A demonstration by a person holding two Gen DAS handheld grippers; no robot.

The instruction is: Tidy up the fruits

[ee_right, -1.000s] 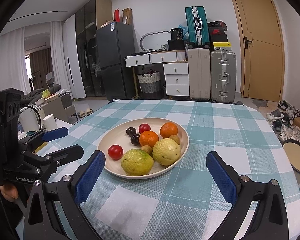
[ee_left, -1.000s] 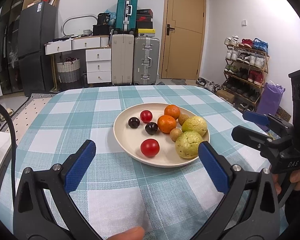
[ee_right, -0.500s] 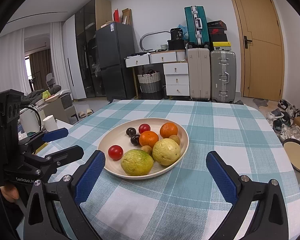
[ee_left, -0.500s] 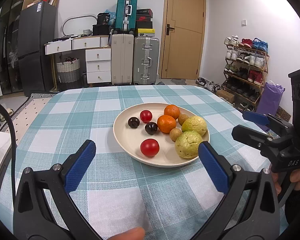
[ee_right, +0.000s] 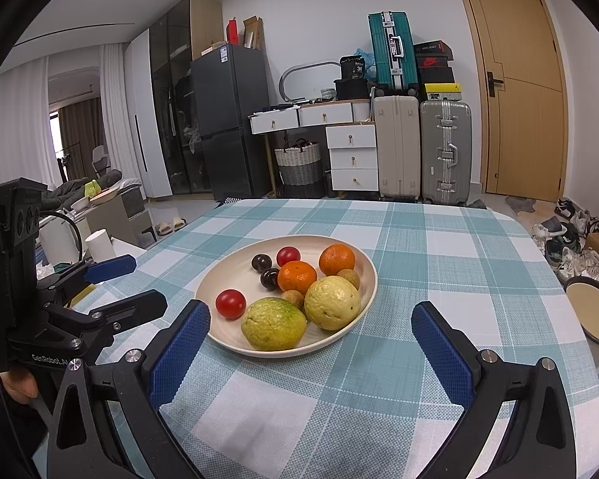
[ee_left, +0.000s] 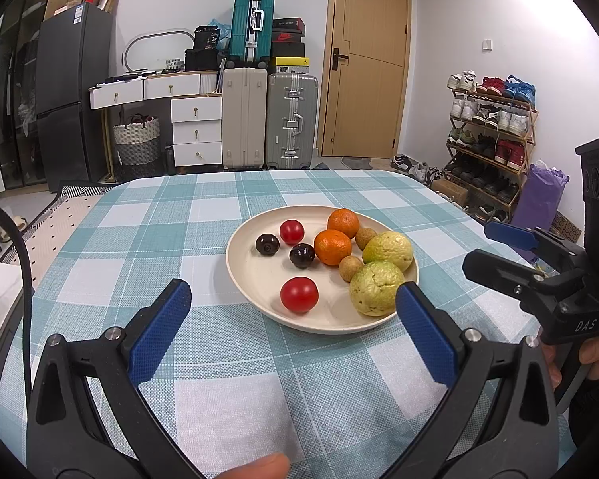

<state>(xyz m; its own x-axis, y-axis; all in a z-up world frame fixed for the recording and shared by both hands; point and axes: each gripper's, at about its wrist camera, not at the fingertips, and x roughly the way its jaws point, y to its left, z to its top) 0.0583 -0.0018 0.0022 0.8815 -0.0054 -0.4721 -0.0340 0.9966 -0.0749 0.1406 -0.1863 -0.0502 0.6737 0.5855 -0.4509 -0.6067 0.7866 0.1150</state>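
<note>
On the checked teal-and-white tablecloth (ee_left: 227, 363): a cream plate (ee_left: 246, 275) loaded with fruit. Ahead of the left gripper (ee_left: 293, 331), fingers spread wide, nothing between the blue pads (ee_left: 159, 337), both poised over bare cloth on the near side of the plate, just short of its rim. Nearest that gripper: a red tomato (ee_left: 299, 294) and a green guava (ee_left: 376, 288), the guava right beside the tip of the right-hand pad. Behind them on the plate: a second guava (ee_left: 388, 246), two oranges (ee_left: 332, 247), two small brown longans (ee_left: 350, 268), two dark plums (ee_left: 302, 255) and a smaller red tomato (ee_left: 291, 232) toward the far side.

Off to the right of the plate, beyond its edge: the right gripper (ee_left: 495, 251), held in a hand (ee_left: 597, 353), likewise gaping and empty.

From the right wrist view, same picture mirrored: right gripper (ee_right: 309, 337) opened wide above the cloth, pads (ee_right: 179, 353) apart, the plate (ee_right: 219, 279) straight ahead with its near rim lying between the two tips. Closest to it: the green guava (ee_right: 273, 323) and the yellower one (ee_right: 332, 302), touching each other. Left of the plate, clear of it: the left gripper (ee_right: 139, 285), jaws parted, gripped from below by a hand (ee_right: 18, 385).
</note>
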